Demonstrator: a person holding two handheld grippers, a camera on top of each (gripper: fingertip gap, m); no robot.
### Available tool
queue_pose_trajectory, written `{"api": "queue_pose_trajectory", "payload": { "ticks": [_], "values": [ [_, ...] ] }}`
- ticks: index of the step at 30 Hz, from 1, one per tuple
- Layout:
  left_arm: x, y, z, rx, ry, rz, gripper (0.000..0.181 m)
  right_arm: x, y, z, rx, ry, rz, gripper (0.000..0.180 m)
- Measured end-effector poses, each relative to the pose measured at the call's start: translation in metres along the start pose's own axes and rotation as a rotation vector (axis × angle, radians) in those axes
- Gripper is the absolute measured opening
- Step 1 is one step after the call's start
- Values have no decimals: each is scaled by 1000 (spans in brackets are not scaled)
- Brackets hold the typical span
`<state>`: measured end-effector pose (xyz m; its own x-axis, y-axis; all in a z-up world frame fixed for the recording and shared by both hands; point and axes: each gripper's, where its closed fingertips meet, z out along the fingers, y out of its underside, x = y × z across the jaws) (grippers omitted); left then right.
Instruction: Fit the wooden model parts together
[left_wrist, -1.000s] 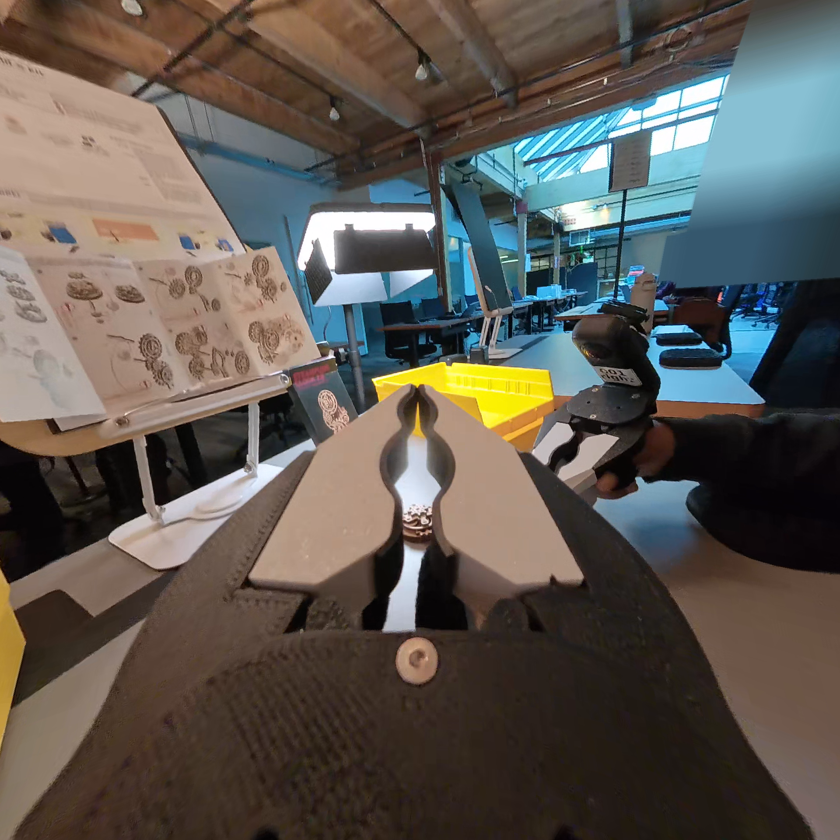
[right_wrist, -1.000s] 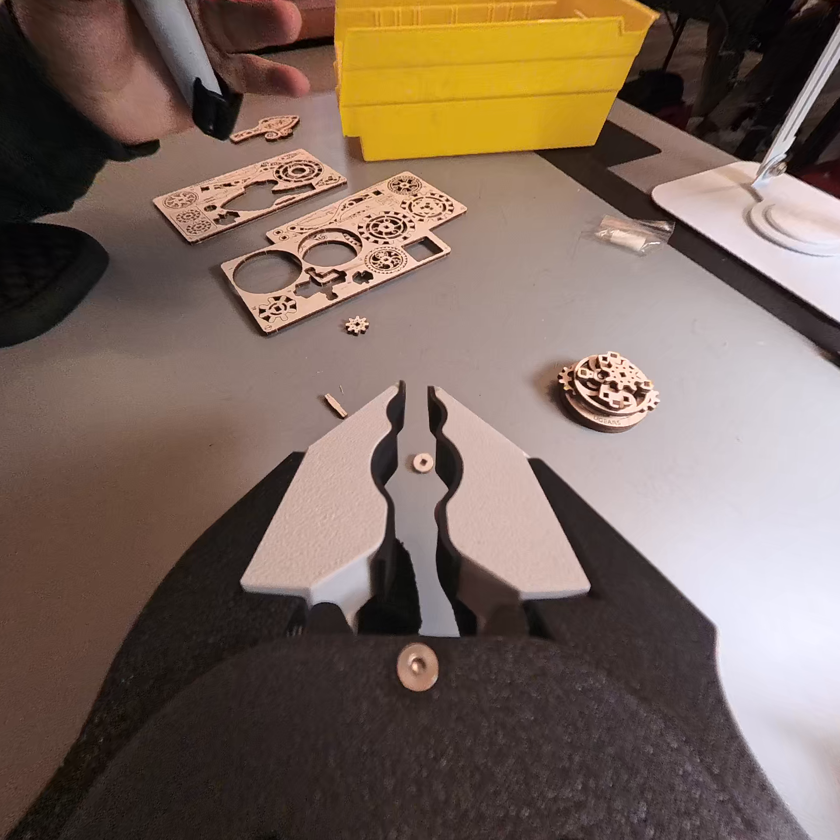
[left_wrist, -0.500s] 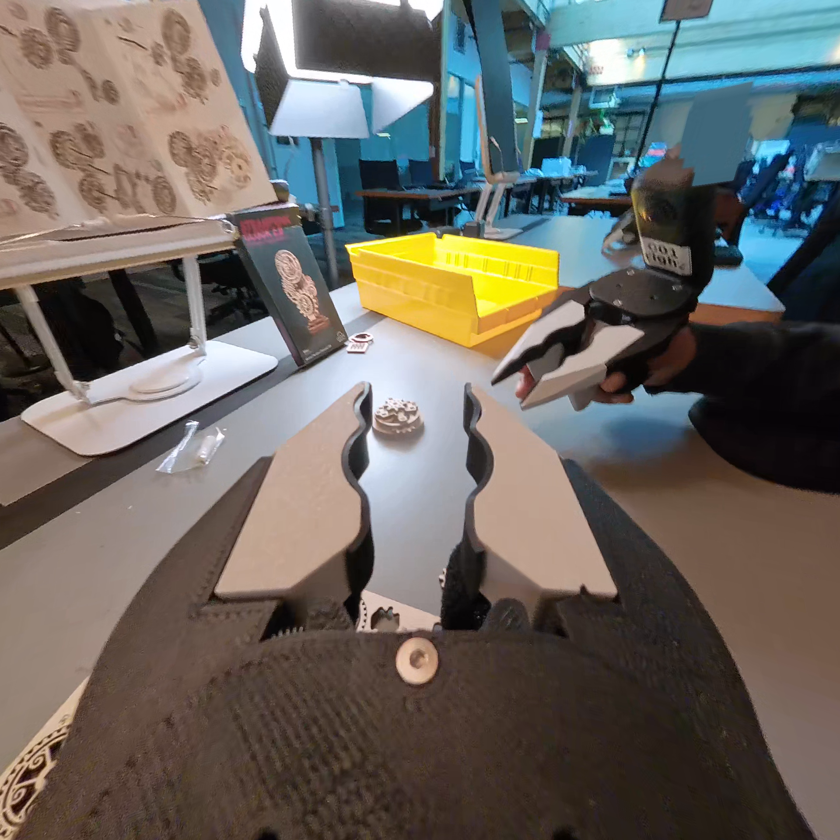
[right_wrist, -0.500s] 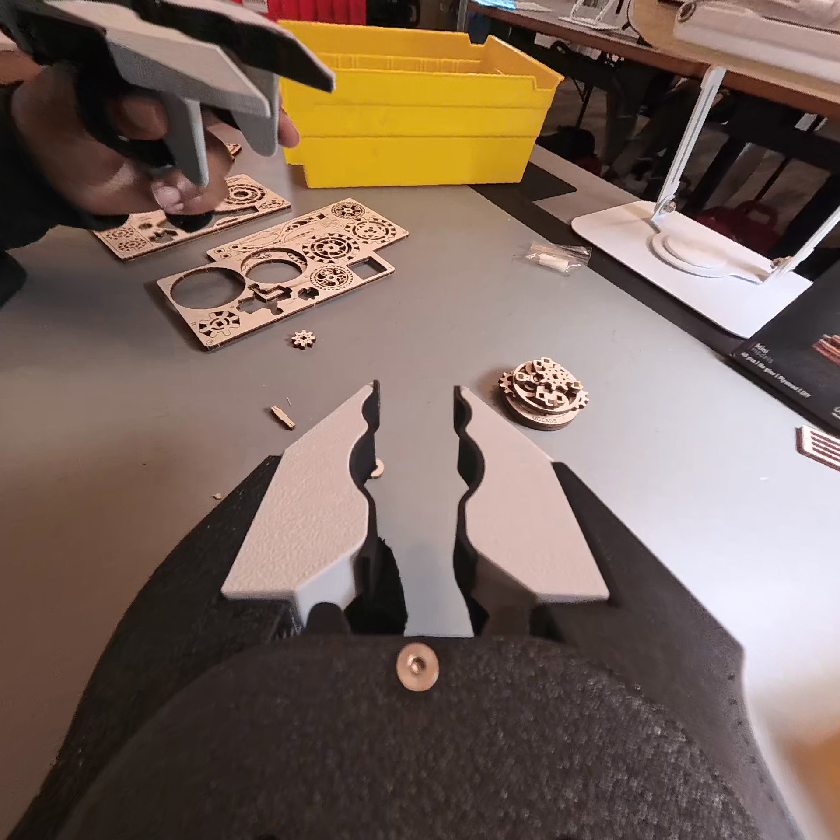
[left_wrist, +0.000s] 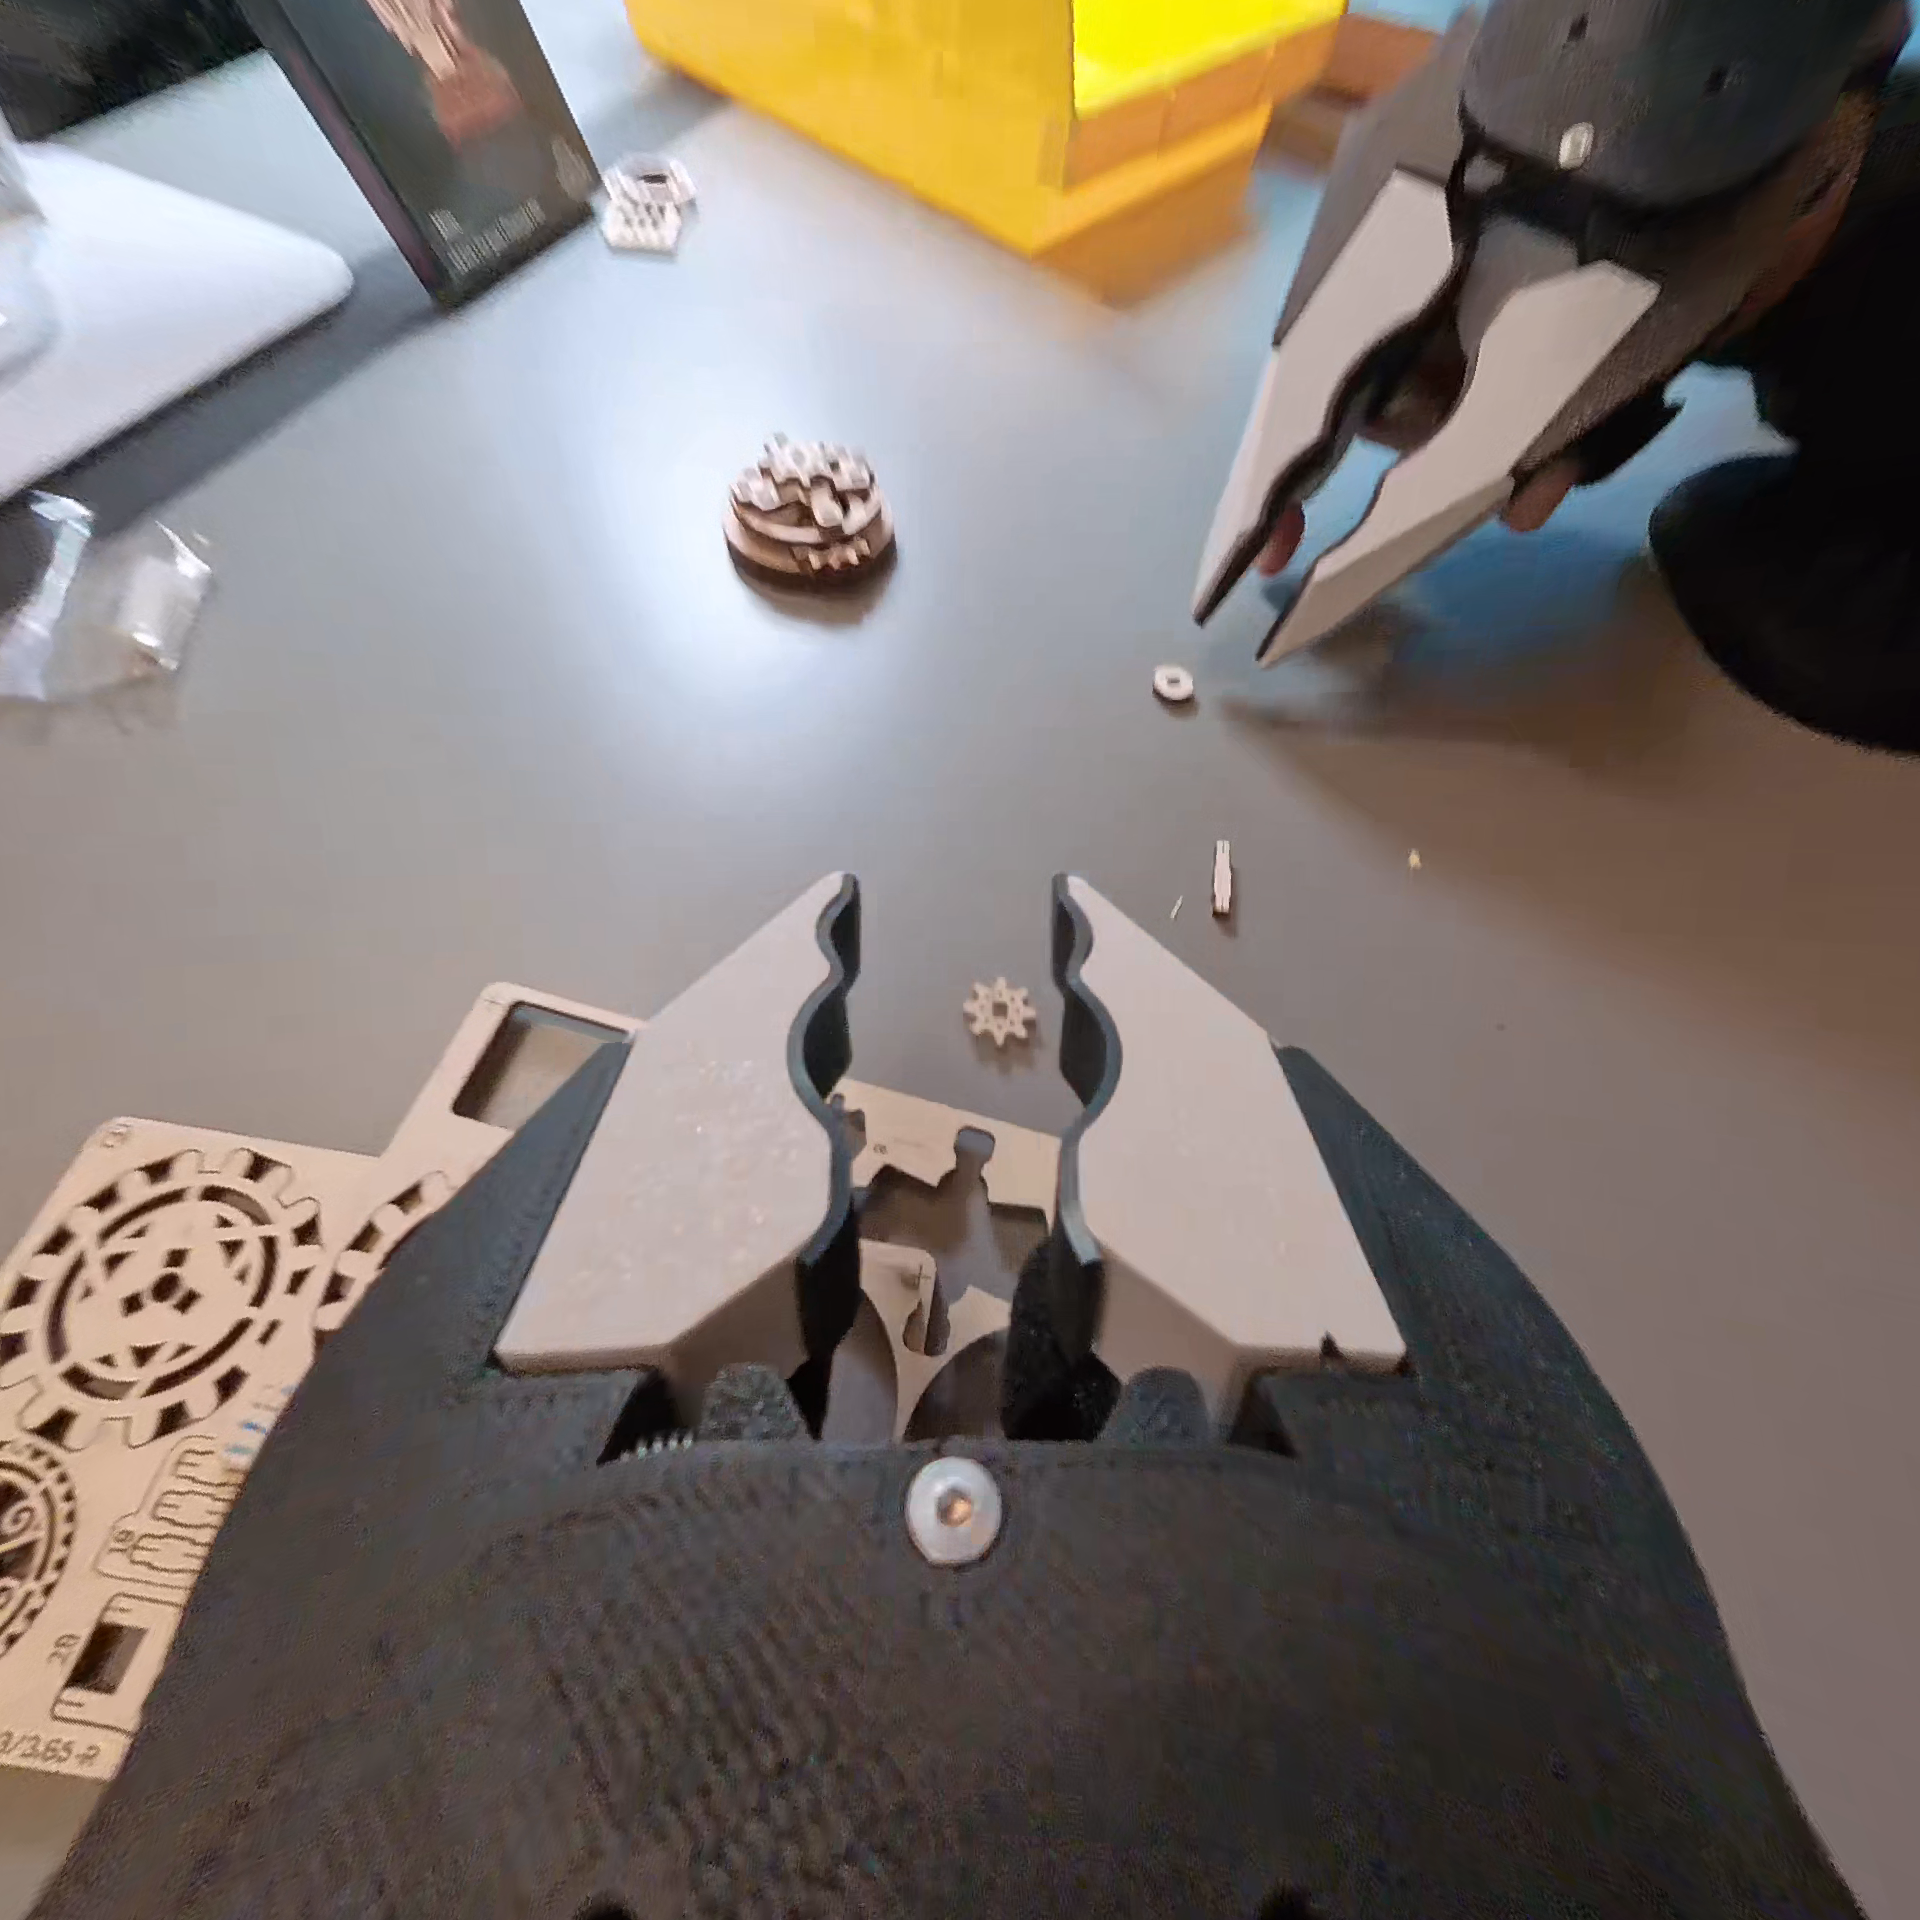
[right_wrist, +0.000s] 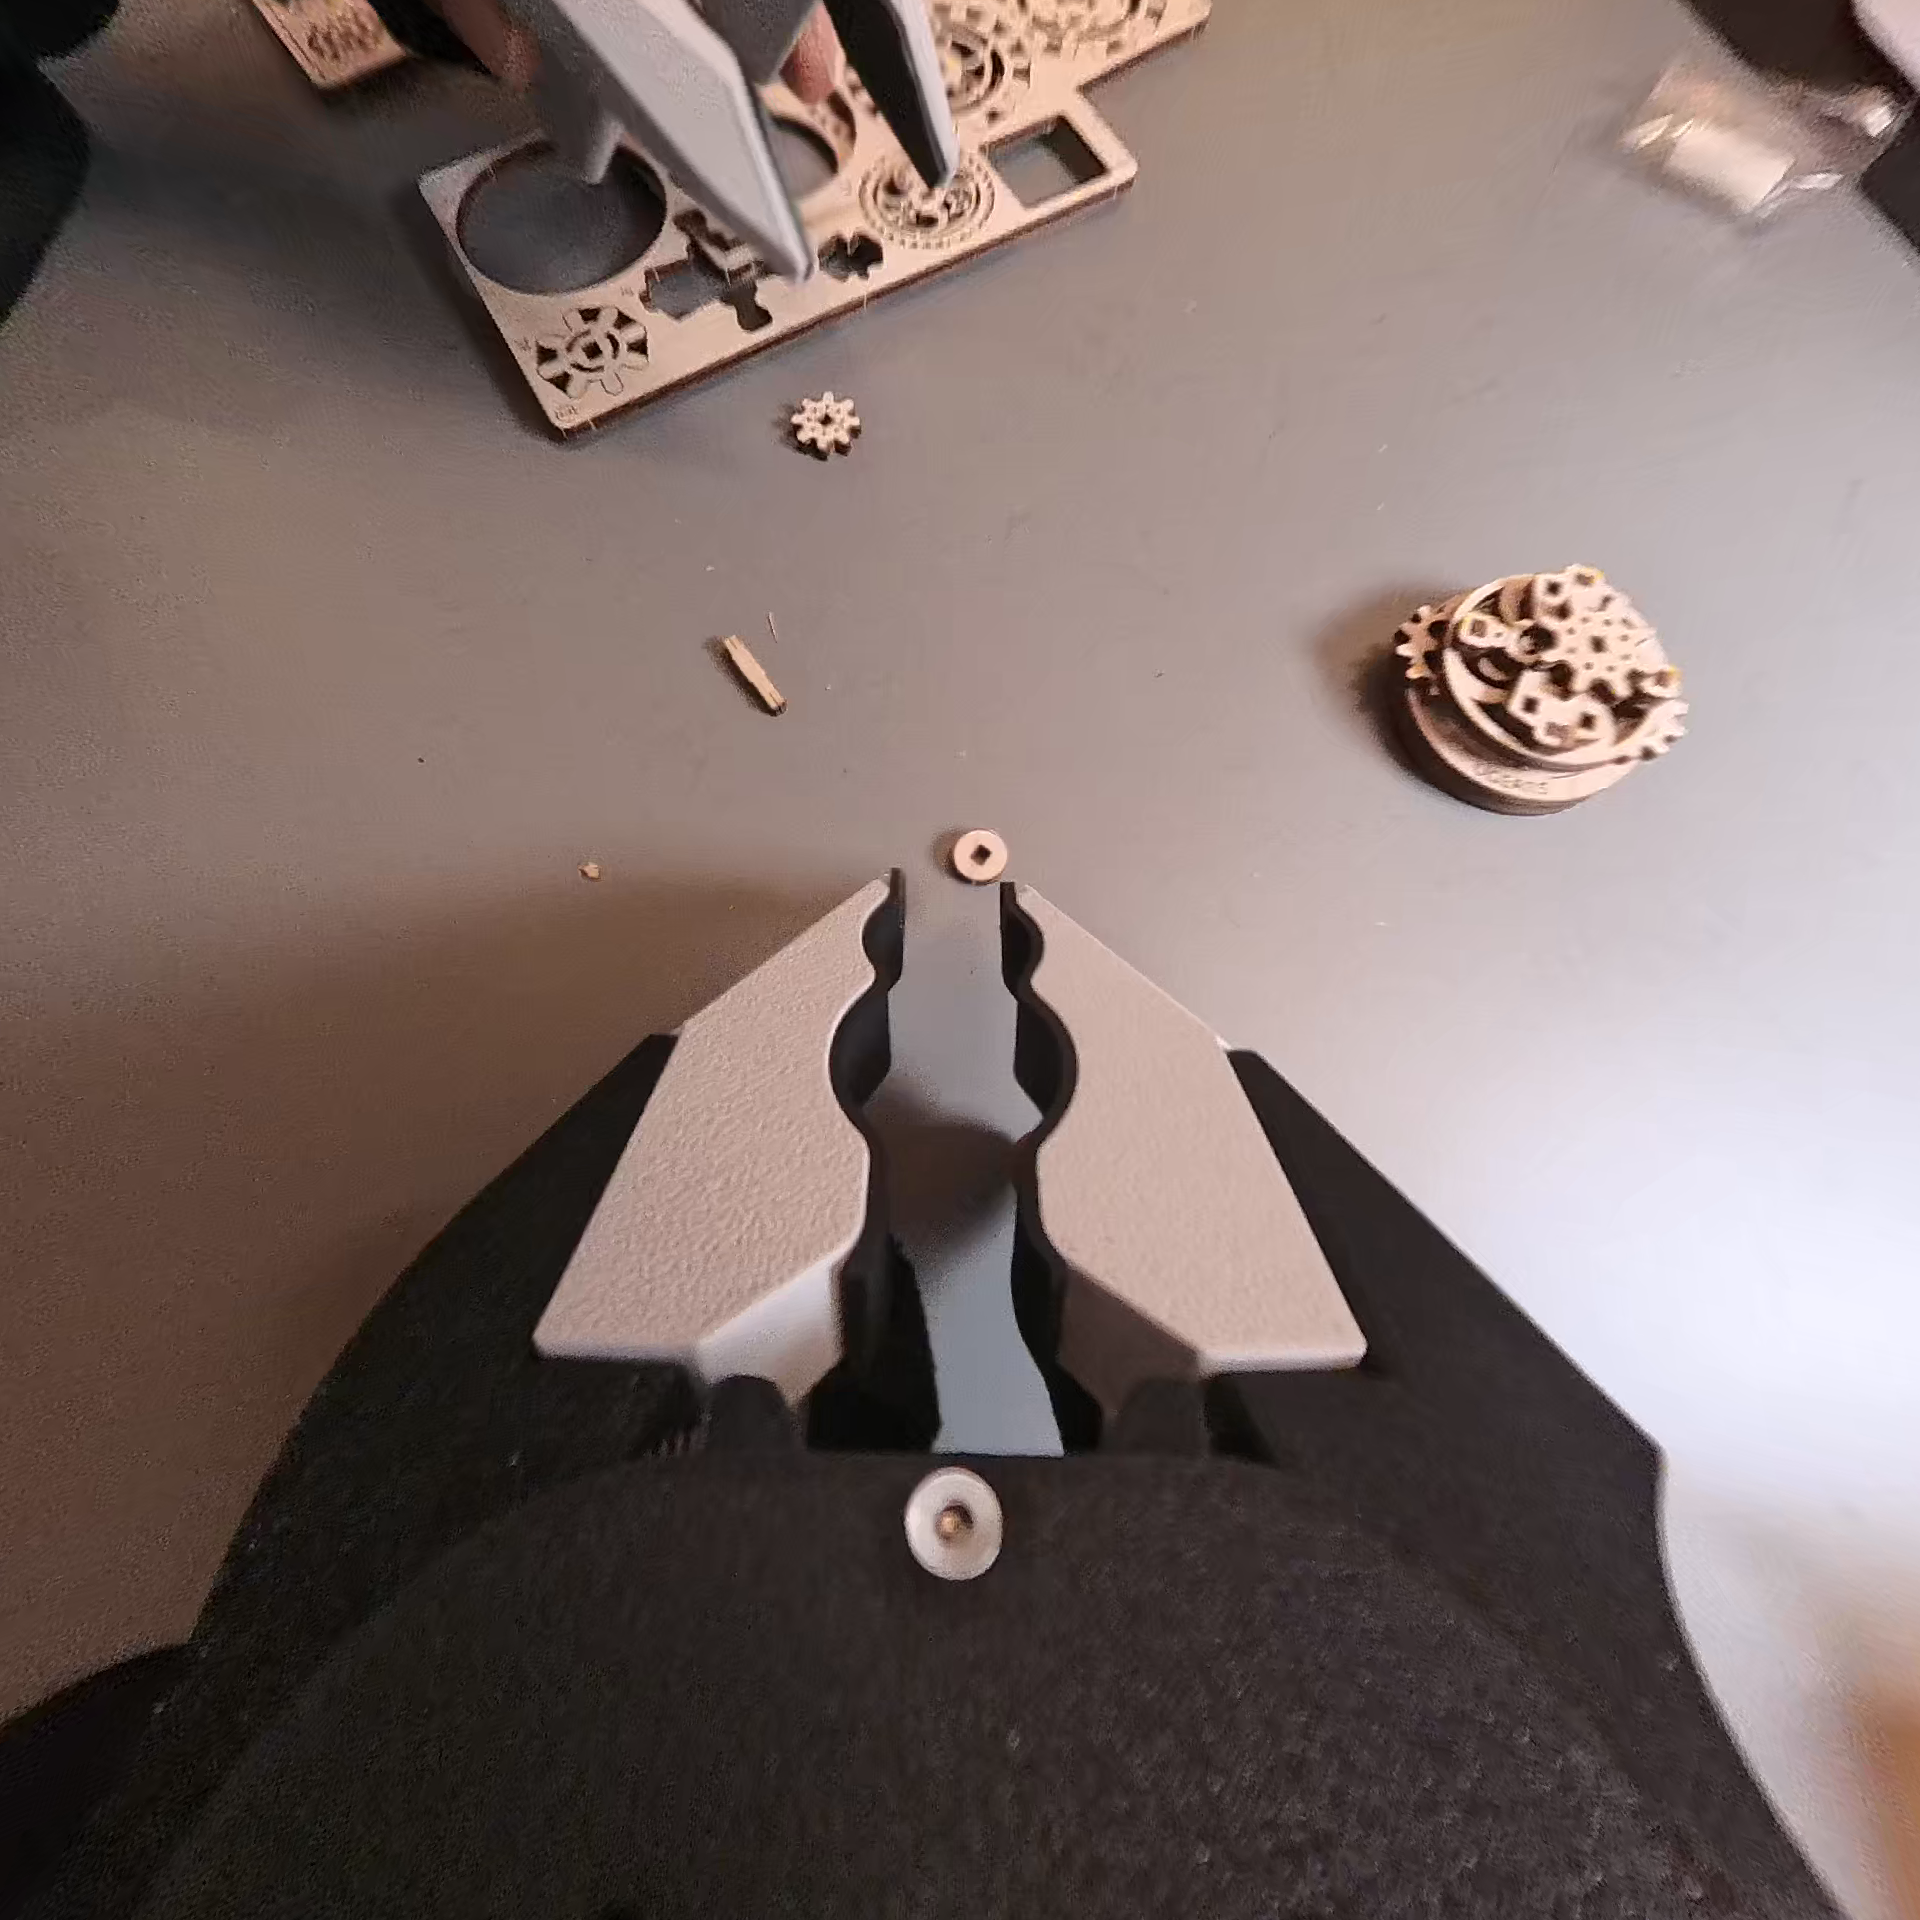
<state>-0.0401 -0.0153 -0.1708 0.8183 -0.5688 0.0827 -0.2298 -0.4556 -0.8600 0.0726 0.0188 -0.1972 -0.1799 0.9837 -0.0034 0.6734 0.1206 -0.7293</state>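
Right wrist view: my right hand-held gripper (right_wrist: 951, 894) has its jaws apart, nothing between them, tips low over the grey counter (right_wrist: 1351, 312). Small round wooden washer with a square hole (right_wrist: 980, 857) lies flat just ahead of the tips, slightly toward the right finger. Judging by that, the washer is the next pick.

Half-built round wooden gear assembly (right_wrist: 1538, 696) sits ahead and to the right of this hand-held gripper, well apart from the washer. Tiny wooden gear wheel (right_wrist: 824, 424) and short wooden pin (right_wrist: 751, 675) lie ahead to the left.

Left hand-held gripper (left_wrist: 954, 914) is also spread and empty, hovering above the laser-cut plywood parts sheet (left_wrist: 166, 1278); the tiny gear wheel shows between its fingers, on the counter below.

Risks as I see them:
- Washer is thin and lies flat. Tips closing on it will likely skid over the top or flick it away.
- It's off-centre to the right, so one finger hits first and pushes it sideways.
- Pin and gear wheel are loose nearby; a sweep knocks them off position.
- Frames are motion-blurred, so height above the counter is hard to judge. Too low and the tips jam on the surface.
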Motion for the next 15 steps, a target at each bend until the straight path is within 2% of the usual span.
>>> {"api": "queue_pose_trajectory", "payload": {
  "ticks": [7,11,15],
  "values": [
    [10,25,10,-180,73,19,36,5,2,15,-163,-65,7,20],
    [14,33,11,-251,98,21,32,6,2,19,-207,-109,-8,11],
    [13,38,12,-308,91,50,27,2,0,20,-208,-133,-40,9]
  ]
}}
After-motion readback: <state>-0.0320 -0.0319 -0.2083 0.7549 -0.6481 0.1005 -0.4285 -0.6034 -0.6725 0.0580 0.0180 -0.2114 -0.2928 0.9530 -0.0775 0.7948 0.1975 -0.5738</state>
